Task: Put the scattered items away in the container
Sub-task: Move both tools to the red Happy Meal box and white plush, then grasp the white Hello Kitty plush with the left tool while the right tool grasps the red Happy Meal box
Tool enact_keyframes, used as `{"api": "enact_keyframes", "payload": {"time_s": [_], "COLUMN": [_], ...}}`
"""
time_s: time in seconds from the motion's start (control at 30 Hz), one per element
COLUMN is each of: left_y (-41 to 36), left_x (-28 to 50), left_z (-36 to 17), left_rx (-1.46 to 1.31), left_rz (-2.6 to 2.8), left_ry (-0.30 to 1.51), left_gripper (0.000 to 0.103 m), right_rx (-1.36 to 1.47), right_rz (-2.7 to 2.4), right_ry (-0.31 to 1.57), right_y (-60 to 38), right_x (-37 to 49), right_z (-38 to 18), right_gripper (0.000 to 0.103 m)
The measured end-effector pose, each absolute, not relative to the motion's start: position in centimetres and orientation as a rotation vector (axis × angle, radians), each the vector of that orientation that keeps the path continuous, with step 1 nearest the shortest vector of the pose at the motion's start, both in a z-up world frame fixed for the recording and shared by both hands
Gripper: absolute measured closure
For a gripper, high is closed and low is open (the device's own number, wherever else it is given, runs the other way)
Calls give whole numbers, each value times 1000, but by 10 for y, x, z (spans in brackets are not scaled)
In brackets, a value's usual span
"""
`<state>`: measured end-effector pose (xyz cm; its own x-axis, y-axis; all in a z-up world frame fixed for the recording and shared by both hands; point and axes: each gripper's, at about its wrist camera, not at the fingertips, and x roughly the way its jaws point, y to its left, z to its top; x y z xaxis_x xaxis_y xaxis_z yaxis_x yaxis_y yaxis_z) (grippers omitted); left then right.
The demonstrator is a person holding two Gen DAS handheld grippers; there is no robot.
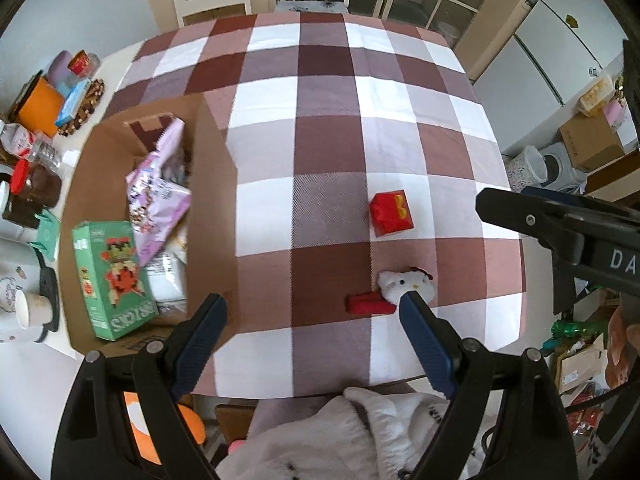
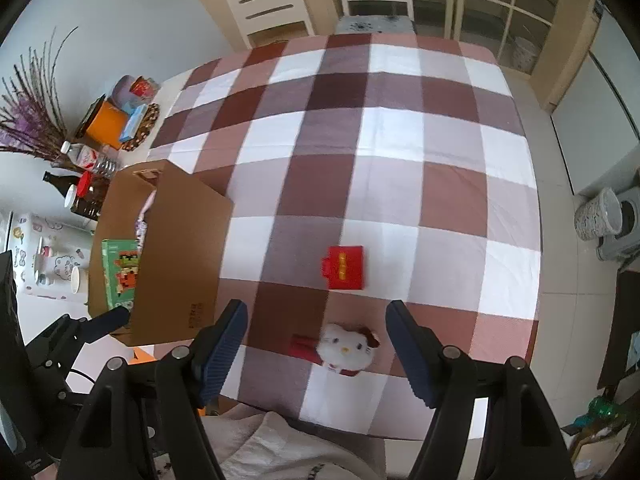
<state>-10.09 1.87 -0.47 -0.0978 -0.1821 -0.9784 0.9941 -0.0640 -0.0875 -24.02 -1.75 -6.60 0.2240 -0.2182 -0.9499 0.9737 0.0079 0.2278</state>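
Note:
A brown cardboard box [image 1: 212, 208] stands at the left of the checked tablecloth, holding a green bricks box [image 1: 114, 276] and pink packets [image 1: 158, 184]. On the cloth lie a small red box with yellow arches [image 1: 391, 212] and a white cat plush [image 1: 406, 285] with a red part [image 1: 368, 304] beside it. My left gripper [image 1: 312, 306] hangs open above the cloth beside the box wall, nothing between its fingers. In the right wrist view my right gripper [image 2: 316, 316] is open high above the cat plush [image 2: 346, 348], with the red box [image 2: 345, 267] just beyond and the cardboard box [image 2: 180, 248] to the left.
Bottles, jars, cups and an orange box [image 1: 38, 110] crowd the bare table left of the cardboard box. The right gripper's arm [image 1: 560, 224] reaches in from the right in the left wrist view. A person's pale fleece sleeve [image 1: 340, 432] is at the near edge. Clutter lies on the floor to the right.

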Motion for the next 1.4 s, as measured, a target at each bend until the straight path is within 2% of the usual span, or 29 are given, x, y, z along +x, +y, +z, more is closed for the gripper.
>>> {"api": "enact_keyframes", "payload": {"time_s": [0.4,0.63,0.83,0.93,1.4], "left_y": [26,24,22,22,17], "left_x": [-165,-176,-178,-185,-203], "left_z": [-67,-122,-153,-162,-195], "left_rx": [1135,1130,1143,1170,1165], "left_rz": [-1481,-1476,-1507,-1556,-1623], "left_ry": [1148,1222,1218,1188,1277], "left_gripper": [14,14,14,14,12], "right_rx": [1241,1203,1217,1225,1201], "right_rz": [-1113,-992,-948,-922,-927], "right_ry": [896,1024,1107,1131,1222], "right_y": [-28,-65,-85,-90,-100], "right_x": [-284,-257,-235,-227,-223], "right_z": [-133,-191,-231,-243,-268], "right_gripper": [29,29,29,23,24]}}
